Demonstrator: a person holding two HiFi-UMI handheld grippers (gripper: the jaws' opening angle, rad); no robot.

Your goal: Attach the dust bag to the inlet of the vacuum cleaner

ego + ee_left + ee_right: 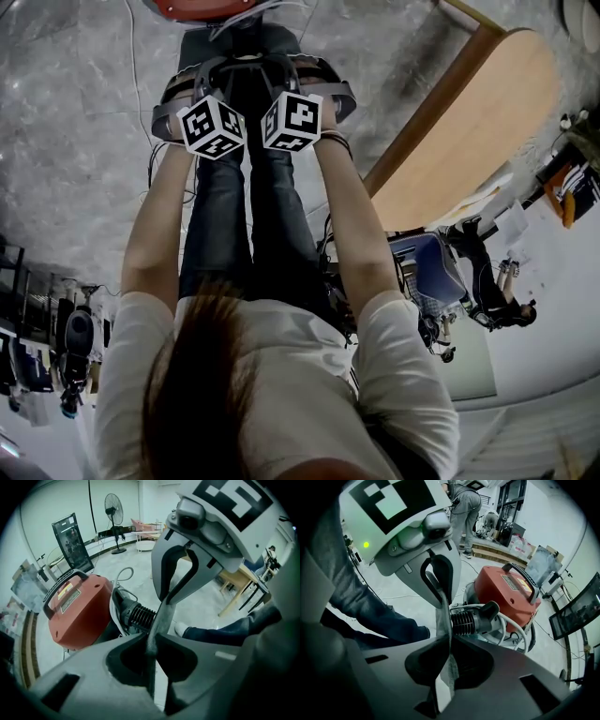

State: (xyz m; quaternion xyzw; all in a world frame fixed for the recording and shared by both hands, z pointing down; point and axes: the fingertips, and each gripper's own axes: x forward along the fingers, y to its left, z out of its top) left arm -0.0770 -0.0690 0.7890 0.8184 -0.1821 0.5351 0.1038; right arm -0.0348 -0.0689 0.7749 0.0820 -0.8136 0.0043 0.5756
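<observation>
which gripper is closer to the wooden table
Right. The right gripper is on the side toward the wooden table; the left gripper is just beyond it, farther from the table. Both pinch the dust bag.

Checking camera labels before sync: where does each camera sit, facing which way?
Head view: on the head, facing steeply down; hair, forearms, jeans, left gripper, right gripper.
Left gripper view: on the left gripper, along jaws shut on the dust bag; right gripper, jeans.
Right gripper view: on the right gripper, along jaws shut on the dust bag; left gripper, jeans.
Shared: both gripper views show the red vacuum cleaner and its hose.
</observation>
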